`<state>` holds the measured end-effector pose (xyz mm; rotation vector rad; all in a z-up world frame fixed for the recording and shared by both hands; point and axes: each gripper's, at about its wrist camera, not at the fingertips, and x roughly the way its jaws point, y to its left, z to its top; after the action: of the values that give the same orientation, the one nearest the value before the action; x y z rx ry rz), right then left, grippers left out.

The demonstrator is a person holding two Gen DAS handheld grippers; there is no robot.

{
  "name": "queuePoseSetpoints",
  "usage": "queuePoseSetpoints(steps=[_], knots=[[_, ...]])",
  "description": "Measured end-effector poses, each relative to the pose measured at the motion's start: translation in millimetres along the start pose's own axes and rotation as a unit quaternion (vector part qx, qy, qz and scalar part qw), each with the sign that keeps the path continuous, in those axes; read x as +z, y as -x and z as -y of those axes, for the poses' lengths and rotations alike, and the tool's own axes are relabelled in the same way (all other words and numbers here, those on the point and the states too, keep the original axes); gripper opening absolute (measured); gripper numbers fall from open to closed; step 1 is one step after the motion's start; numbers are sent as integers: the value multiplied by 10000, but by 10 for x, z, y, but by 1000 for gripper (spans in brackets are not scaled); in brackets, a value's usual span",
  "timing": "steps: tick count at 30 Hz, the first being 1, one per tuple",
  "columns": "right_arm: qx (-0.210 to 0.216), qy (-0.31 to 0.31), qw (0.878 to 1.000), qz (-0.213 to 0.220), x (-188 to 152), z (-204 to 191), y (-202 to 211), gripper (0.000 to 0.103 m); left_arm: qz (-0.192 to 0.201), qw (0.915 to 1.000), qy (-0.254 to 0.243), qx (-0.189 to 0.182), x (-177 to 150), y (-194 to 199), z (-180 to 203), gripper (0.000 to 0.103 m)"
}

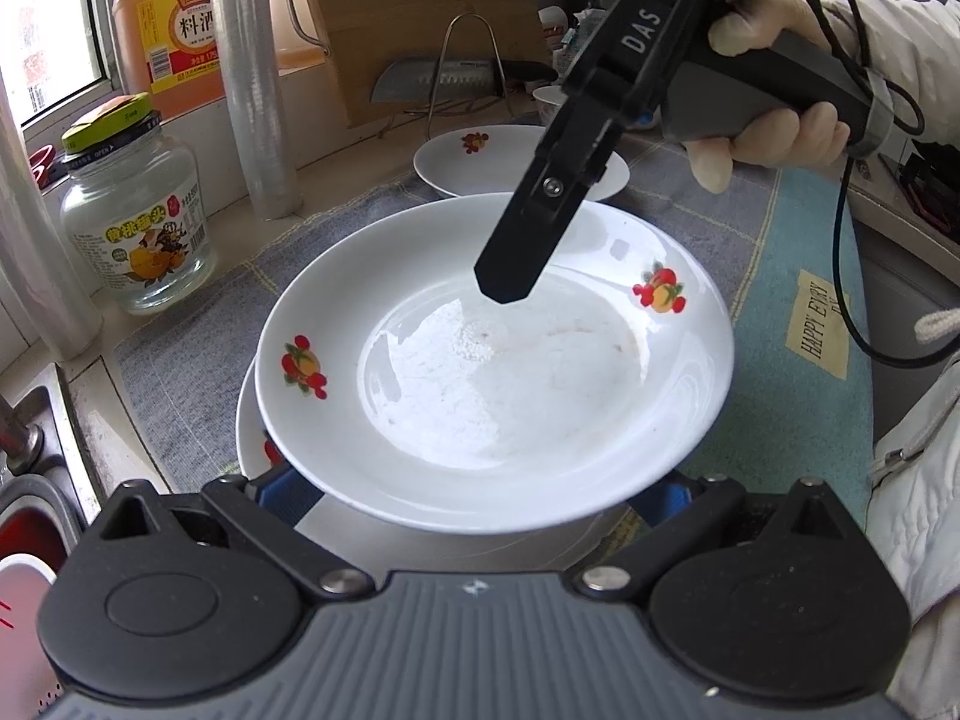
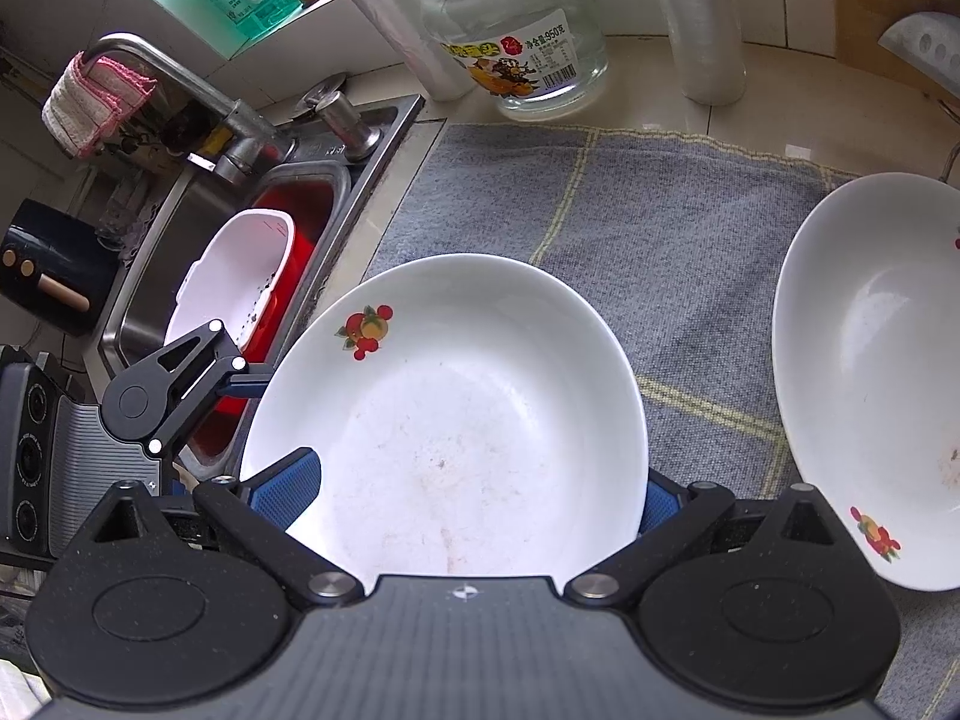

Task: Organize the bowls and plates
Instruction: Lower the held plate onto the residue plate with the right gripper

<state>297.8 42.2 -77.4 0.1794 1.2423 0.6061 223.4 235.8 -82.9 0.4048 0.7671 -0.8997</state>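
Observation:
A white deep plate with fruit prints (image 1: 498, 372) sits tilted on top of a second plate whose rim (image 1: 249, 438) shows under its left side. My left gripper (image 1: 474, 498) is open with its blue pads at the near edge of this plate; its fingertips are hidden under the rim. My right gripper (image 1: 510, 282) hovers over the plate's far side, seen side-on. In the right wrist view the same plate (image 2: 444, 420) lies between the right gripper's (image 2: 474, 498) spread blue pads (image 2: 285, 489). A third plate (image 2: 870, 384) lies further along the mat.
A grey mat (image 2: 600, 210) covers the counter. A glass jar (image 1: 135, 222) and plastic-wrapped rolls (image 1: 255, 90) stand behind it. A knife rack (image 1: 456, 78) and cutting board are at the back. The sink (image 2: 198, 276) with a white colander lies beside the mat.

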Motion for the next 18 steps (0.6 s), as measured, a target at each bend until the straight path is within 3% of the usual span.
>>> queuePoseSetpoints(steps=[18], knots=[[-233,125,9995,-152,-19,-7,-76,103,-319,9981,337,-414,25,-87,-61,102]])
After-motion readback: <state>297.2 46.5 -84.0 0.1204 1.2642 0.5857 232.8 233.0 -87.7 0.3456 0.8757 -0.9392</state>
